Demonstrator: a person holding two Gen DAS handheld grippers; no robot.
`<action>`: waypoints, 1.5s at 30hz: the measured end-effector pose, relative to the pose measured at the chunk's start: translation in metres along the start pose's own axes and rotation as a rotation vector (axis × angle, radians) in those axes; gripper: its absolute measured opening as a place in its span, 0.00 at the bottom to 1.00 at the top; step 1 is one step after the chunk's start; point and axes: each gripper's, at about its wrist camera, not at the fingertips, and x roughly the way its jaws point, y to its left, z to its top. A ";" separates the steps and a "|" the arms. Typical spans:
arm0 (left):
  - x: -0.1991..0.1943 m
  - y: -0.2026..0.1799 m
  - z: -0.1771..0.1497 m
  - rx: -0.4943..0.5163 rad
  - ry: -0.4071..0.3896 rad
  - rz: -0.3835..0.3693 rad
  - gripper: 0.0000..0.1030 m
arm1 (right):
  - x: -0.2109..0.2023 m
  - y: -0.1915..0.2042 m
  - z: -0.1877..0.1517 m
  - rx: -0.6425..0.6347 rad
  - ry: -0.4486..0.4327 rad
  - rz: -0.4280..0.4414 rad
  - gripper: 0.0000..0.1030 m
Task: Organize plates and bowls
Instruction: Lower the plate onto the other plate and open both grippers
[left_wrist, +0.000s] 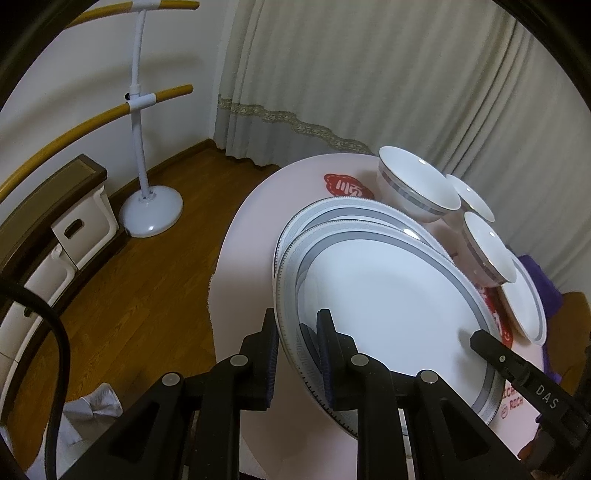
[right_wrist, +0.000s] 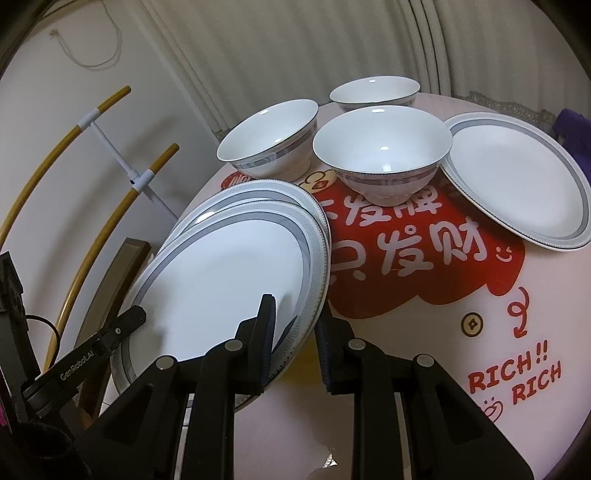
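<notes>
You are pinching the top plate by opposite rims, left gripper and right gripper fingers nearly closed, squaring it above the lower plate (beside the bowls).

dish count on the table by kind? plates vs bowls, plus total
Plates: 3 – top plate held at its rim by both grippers (left gripper, right gripper), second plate beneath it, lone plate on the right.
Bowls: 3 – left bowl, middle bowl, rear bowl.
Total: 6
</notes>
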 end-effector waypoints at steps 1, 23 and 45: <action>-0.001 -0.001 -0.001 0.003 -0.003 0.000 0.16 | 0.000 0.001 0.000 -0.001 0.003 -0.006 0.22; -0.009 -0.002 -0.002 0.000 -0.006 0.013 0.16 | -0.013 -0.002 -0.007 0.038 0.012 0.030 0.24; 0.004 -0.001 -0.003 0.000 -0.007 0.019 0.18 | 0.006 -0.011 -0.001 0.050 0.008 0.019 0.31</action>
